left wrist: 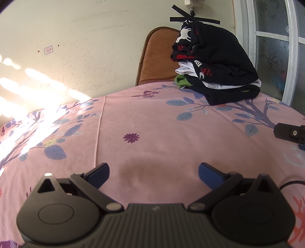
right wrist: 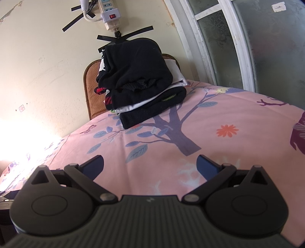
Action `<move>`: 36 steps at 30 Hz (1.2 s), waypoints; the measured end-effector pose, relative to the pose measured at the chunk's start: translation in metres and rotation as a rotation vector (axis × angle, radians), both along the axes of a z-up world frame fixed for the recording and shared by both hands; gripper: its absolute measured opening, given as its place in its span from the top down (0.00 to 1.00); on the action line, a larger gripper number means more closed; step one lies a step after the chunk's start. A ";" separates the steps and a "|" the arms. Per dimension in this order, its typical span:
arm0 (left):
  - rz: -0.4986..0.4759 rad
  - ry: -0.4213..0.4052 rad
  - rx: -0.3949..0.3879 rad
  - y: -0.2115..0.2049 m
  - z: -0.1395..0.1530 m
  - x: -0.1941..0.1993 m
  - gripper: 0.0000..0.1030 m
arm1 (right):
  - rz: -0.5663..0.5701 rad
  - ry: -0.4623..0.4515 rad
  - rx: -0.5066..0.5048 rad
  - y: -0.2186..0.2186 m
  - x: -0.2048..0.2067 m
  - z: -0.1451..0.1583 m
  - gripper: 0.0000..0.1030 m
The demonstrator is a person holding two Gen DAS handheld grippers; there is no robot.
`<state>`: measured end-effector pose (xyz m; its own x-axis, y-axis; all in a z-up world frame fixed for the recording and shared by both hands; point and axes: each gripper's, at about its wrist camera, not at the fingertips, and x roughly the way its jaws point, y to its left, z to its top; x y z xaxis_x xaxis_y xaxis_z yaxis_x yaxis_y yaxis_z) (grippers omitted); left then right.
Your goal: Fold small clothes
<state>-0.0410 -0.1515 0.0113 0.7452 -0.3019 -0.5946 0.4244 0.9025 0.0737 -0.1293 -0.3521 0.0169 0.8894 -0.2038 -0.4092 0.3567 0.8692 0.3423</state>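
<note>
Power strip (right wrist: 110,16) shows only above right gripper's (right wrist: 150,165) clothes pile (right wrist: 141,82).

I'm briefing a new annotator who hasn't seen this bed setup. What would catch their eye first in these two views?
First, the dark stack of folded clothes at the far end of the pink floral bedsheet, in front of an orange headboard. Next, the bright sun glare on the wall and sheet to the left. Both claws, left and right, are open and empty above the sheet.
</note>
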 end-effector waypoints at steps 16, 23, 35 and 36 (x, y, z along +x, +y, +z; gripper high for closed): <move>-0.002 -0.003 -0.002 0.003 0.000 0.001 0.00 | 0.002 -0.003 0.001 0.001 0.002 -0.001 0.00; -0.001 -0.003 -0.003 0.003 0.000 0.001 0.00 | 0.003 -0.003 0.001 0.000 0.002 -0.001 0.00; 0.000 -0.006 -0.003 0.004 0.000 0.000 0.00 | 0.004 -0.004 0.001 0.000 0.003 -0.001 0.00; 0.000 -0.006 -0.003 0.004 0.000 0.000 0.00 | 0.004 -0.003 0.001 -0.001 0.003 -0.001 0.00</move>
